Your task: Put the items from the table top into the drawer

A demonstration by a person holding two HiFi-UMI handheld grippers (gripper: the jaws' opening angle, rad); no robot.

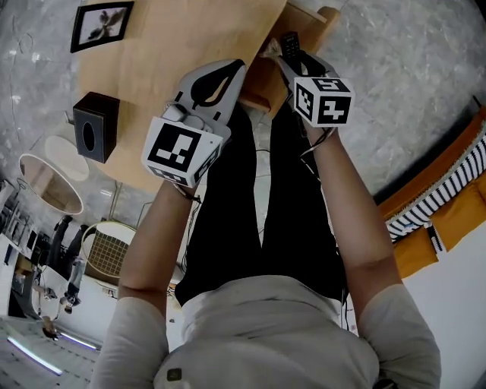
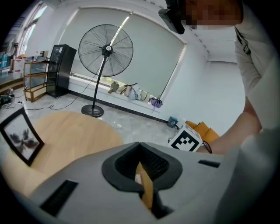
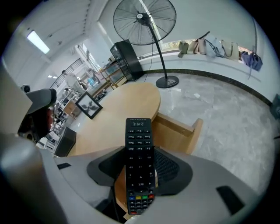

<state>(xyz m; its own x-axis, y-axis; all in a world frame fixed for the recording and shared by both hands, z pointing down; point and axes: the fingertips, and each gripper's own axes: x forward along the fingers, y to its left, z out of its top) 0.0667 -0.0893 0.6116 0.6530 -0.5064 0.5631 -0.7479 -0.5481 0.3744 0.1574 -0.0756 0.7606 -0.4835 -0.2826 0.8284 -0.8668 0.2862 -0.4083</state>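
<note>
Right gripper view: my right claw [image 3: 140, 175] is clenched on the black remote [image 3: 139, 162]. 1 jaw sits on each long side, and the button face is turned up to the camera. The remote's coloured keys lie nearest the claw's body and its far end points away toward the wooden table [image 3: 118, 113]. Just past that far end stands the drawer [image 3: 179, 131], pulled out from the table's side, open and light wood. The remote is in my grip, not on the table top. I cannot tell whether its tip is over the drawer's inside.

Left gripper view: my left claw [image 2: 142, 175] has its 2 jaws drawn together. Only a thin tan sliver shows in the seam, and I can make out no item held there.

Head view: both claws sit side by side at the table's near edge, the left over the table top and the right by the drawer. On the table top, well apart from both claws, are 1 framed picture [image 1: 101, 23] and 1 dark box [image 1: 96, 125]. A standing fan [image 3: 144, 17] is on the floor beyond.
</note>
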